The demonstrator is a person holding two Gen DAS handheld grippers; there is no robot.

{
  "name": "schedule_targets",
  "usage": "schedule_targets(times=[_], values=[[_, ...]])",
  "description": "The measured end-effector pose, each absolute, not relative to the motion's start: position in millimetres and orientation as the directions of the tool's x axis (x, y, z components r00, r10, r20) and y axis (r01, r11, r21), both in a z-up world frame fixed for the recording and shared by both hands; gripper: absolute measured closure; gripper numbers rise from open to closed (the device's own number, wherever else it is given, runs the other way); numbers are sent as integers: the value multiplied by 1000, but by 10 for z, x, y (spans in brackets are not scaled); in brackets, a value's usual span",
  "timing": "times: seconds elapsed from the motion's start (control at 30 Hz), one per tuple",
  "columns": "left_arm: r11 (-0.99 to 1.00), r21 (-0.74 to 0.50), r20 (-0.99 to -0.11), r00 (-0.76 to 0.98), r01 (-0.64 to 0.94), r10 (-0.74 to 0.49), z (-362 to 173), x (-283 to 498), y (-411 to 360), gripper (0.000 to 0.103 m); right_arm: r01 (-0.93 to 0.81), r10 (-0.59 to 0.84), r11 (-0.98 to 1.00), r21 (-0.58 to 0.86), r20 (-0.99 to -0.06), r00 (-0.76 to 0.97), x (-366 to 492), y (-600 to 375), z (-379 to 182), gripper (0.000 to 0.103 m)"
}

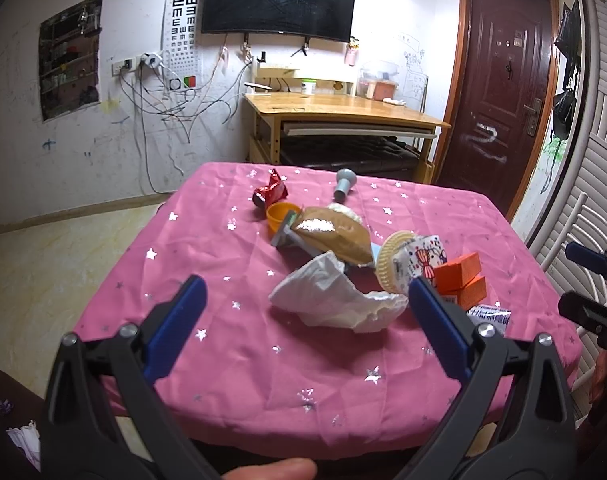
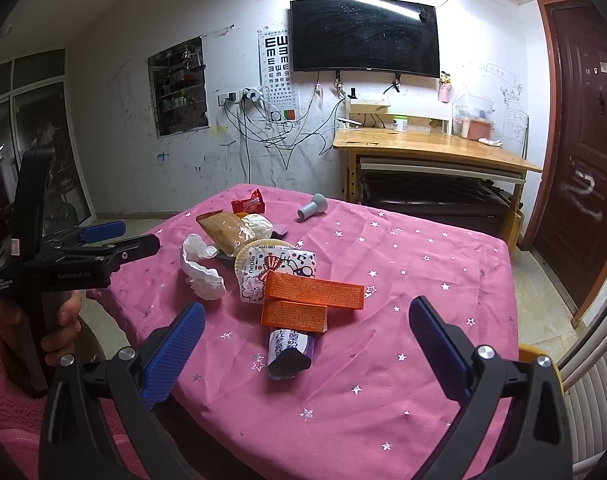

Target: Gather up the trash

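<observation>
A pile of trash lies on the pink starred tablecloth point(image 1: 231, 360). A crumpled white tissue point(image 1: 335, 298) point(image 2: 201, 268) lies nearest my left gripper point(image 1: 307, 292), which is open and empty just short of it. Behind it are a brown wrapper point(image 1: 335, 236) point(image 2: 223, 230), a Hello Kitty tissue pack point(image 1: 421, 256) point(image 2: 279, 272), two orange boxes point(image 1: 461, 276) point(image 2: 313, 292), a red wrapper point(image 1: 269, 192) point(image 2: 247, 204) and a purple-white packet point(image 2: 289, 350). My right gripper point(image 2: 307, 316) is open and empty, near the orange boxes and the packet.
A grey funnel-shaped piece point(image 1: 343, 186) point(image 2: 313, 206) and an orange cup point(image 1: 281, 214) sit at the far side of the table. A wooden desk point(image 1: 343, 108) stands behind, a brown door point(image 1: 503, 92) to the right, a white radiator point(image 2: 599, 392) at far right.
</observation>
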State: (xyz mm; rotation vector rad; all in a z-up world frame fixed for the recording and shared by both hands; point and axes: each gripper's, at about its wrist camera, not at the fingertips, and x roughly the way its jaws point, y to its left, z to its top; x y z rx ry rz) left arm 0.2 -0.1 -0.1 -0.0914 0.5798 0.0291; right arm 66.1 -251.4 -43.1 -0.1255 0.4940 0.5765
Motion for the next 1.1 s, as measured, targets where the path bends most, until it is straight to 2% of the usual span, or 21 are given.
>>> schedule_targets(times=[1.1], values=[[996, -78, -551, 835, -54, 2, -3, 2, -2, 6, -559, 492, 829, 13, -492, 718, 657, -2508, -422, 7]])
